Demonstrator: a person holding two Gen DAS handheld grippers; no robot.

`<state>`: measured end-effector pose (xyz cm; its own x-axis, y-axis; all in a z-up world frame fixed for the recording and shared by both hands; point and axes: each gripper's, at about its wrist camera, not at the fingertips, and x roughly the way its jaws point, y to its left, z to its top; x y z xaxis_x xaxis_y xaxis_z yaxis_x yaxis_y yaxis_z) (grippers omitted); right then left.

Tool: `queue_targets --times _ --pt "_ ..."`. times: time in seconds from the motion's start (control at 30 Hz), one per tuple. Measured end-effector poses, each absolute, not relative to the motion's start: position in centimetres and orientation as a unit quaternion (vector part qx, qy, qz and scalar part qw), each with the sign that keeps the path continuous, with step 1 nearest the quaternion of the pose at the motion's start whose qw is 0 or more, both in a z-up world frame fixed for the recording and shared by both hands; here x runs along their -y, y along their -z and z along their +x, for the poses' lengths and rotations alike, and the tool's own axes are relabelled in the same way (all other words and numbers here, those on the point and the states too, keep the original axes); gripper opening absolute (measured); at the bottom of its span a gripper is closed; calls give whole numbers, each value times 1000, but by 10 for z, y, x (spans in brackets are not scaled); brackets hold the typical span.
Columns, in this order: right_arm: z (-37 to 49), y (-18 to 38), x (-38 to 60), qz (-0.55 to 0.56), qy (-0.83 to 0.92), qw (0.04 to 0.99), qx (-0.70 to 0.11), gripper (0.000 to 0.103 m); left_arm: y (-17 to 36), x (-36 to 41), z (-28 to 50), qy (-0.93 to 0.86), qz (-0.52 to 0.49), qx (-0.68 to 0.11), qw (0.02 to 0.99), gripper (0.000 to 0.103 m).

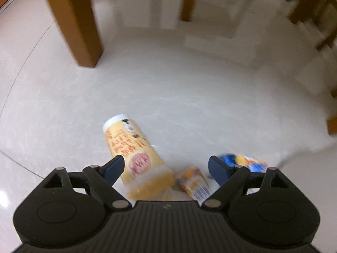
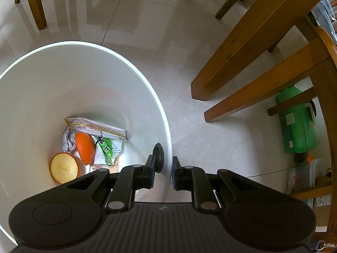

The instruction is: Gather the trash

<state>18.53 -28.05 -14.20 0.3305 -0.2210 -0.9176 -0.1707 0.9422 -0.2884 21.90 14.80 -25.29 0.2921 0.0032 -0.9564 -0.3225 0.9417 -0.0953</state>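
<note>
In the left wrist view a yellow paper cup (image 1: 131,154) lies on its side on the pale floor, with a small orange wrapper (image 1: 194,184) beside it and a blue and orange packet (image 1: 245,161) further right. My left gripper (image 1: 166,169) hovers open just above them, its fingers either side of the cup's wide end and the wrapper. In the right wrist view my right gripper (image 2: 162,176) is shut on the rim of a white bin (image 2: 134,71). Inside the bin lie orange halves (image 2: 84,147), a crumpled tissue, a green wrapper (image 2: 107,149) and a long foil wrapper (image 2: 96,128).
Wooden table and chair legs (image 1: 78,21) stand beyond the trash on the tiled floor. By the bin, wooden chair legs (image 2: 248,63) slant at the right, with a green jug (image 2: 297,124) and a clear container (image 2: 305,172) behind them.
</note>
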Motion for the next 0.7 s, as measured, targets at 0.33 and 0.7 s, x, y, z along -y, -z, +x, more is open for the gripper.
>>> queue_targets --times 0.33,0.7 --pt "186 141 282 -171 13 798 -577 18 319 -191 230 -185 -236 -582 756 87" --pt "187 143 282 -173 15 799 -576 18 347 -191 230 -213 -209 -607 736 69"
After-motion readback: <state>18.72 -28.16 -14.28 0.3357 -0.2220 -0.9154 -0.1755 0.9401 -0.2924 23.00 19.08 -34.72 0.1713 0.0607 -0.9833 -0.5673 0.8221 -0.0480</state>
